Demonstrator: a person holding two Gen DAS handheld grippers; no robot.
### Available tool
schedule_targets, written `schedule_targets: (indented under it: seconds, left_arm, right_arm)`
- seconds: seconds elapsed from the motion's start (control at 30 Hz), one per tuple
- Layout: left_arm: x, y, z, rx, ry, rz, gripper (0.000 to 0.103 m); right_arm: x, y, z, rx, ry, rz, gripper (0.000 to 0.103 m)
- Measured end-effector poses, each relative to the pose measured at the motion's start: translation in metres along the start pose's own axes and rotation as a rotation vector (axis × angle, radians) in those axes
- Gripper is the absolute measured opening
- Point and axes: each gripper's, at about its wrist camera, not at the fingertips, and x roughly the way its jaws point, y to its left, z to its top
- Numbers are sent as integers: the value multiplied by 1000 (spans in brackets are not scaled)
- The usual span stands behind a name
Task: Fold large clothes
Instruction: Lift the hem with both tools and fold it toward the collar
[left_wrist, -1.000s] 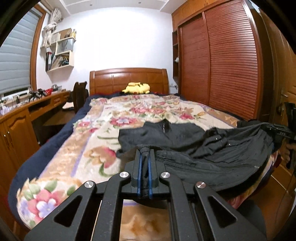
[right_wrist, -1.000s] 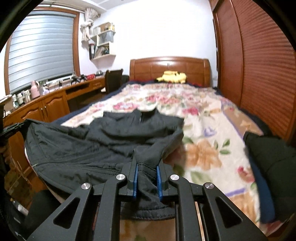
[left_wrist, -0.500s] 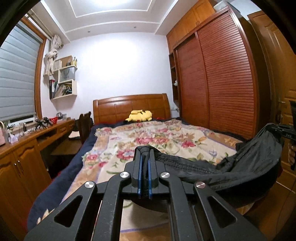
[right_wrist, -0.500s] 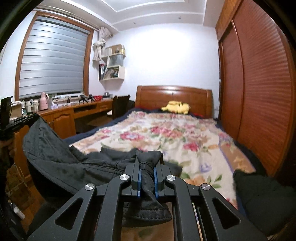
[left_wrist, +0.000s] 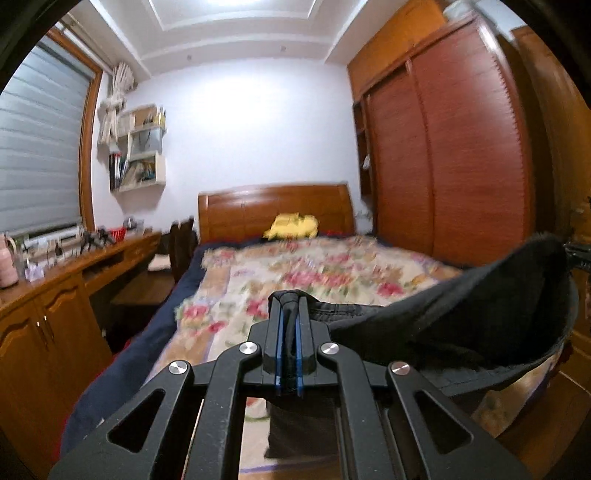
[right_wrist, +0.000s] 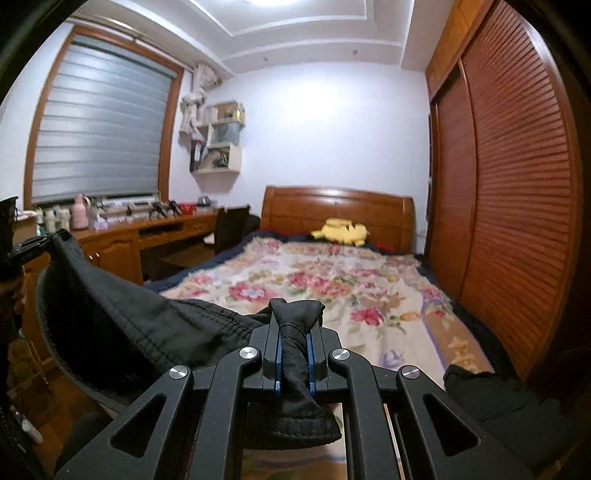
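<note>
while no writing reads, both tongs (left_wrist: 289, 314) (right_wrist: 294, 325) pinch the black garment (right_wrist: 122, 328).

The left wrist view is smeared: the flowered blanket (left_wrist: 317, 273) and yellow soft toy (left_wrist: 291, 226) lose their outlines. The small things on the desk (left_wrist: 70, 258) at the left are too blurred to name. The black garment (left_wrist: 461, 317) runs off the right edge, its far end hidden. In the right wrist view a dark bundle (right_wrist: 509, 398) is cut off at the lower right.
</note>
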Motion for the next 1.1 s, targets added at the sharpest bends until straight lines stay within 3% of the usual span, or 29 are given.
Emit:
schedule_targets:
  seconds: [0.13,0.27,0.47,0.63,0.77,1.0,1.07,1.1]
  left_arm:
    - [52,6,-34,-19,99,31,6]
    - [105,10,-71,-21,219,31,6]
    - [170,11,-106,-16,328,61,6]
    - [216,18,-106,-37,370,51,6]
    - [252,14,-93,-26,359,70,6]
    - [303,9,-83,-30,371,91,7]
    - [305,10,-87,-53,388,81,12]
    - [303,10,-90,-61,389,72,19]
  right_arm:
    - [59,4,-11,4,101,-13,9]
    - [121,11,-47,1,224,3,9]
    - [192,25,-86,-38,338,28,10]
    - [240,0,-72,32,343,23,10]
    - [281,-25,-61,96,338,4,11]
    - [361,-29,-63,62,361,-51,11]
    - [371,-26,-73,65,372,-51,12]
    - [379,-26,-79,70,375,-49,13]
